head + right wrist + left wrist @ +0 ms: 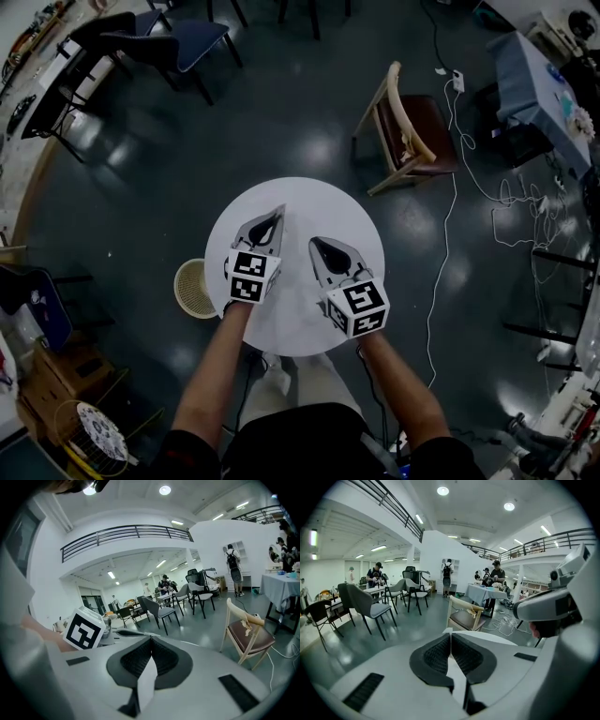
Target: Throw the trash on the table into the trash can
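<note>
Jaws are pinching together, empty, on left gripper [279, 210] and right gripper [315, 242] over table [309, 199]. Trash isn't showing, possibly hiding underneath; trash can [180, 278] is sitting at table's 8 o'clock; person should be scanning table first.

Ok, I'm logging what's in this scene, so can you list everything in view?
round table: one, white, centre, under both tongs
trash can: one, cream, floor left of the table
wooden chair: one, brown seat, upper right
dark chairs: at least two, upper left
cable: one, white, floor at right
cloth-covered table: one, blue-grey, top right
left tongs: one, grey-white, shut, empty
right tongs: one, grey-white, shut, empty
forearms: two, bottom edge
</note>
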A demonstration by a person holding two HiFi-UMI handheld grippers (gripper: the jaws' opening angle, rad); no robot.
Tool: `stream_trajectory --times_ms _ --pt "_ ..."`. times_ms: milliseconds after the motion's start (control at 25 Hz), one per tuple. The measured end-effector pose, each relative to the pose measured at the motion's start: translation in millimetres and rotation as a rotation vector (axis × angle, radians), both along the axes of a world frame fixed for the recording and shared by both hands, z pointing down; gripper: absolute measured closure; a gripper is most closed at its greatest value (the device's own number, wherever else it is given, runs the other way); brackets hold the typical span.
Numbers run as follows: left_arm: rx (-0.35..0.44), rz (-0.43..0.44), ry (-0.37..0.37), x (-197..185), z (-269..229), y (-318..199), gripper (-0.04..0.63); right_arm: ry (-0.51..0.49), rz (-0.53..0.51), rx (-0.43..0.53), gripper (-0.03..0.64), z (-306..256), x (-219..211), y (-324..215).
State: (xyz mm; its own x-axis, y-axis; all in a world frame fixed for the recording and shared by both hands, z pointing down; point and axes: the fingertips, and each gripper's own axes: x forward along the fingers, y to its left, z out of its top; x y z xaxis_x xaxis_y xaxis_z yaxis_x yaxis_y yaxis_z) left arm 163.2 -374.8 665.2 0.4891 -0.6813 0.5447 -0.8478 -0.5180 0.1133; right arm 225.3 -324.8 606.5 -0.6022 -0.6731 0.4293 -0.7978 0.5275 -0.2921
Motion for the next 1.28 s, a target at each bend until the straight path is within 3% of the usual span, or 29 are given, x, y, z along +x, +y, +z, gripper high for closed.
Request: stream_trajectory --times_ms 320,640,1000,1280 --pt "0.04 0.009 0.004 -5 -47 34 0.575 -0.002 -0.021 0.054 0.598 -53 -8 12" --pt "0.086 -0.011 0.052 -16 -108 66 0.575 0.0 -0.052 0.091 0.598 -97 -22 25" --pt "0.157 -0.033 0.022 -37 -167 103 0.575 -0.007 -0.131 0.15 0.598 -144 -48 42" --pt "0.199 -0.072 0.057 -49 -212 127 0.575 -0.01 -0.192 0.215 0.599 -177 -70 52"
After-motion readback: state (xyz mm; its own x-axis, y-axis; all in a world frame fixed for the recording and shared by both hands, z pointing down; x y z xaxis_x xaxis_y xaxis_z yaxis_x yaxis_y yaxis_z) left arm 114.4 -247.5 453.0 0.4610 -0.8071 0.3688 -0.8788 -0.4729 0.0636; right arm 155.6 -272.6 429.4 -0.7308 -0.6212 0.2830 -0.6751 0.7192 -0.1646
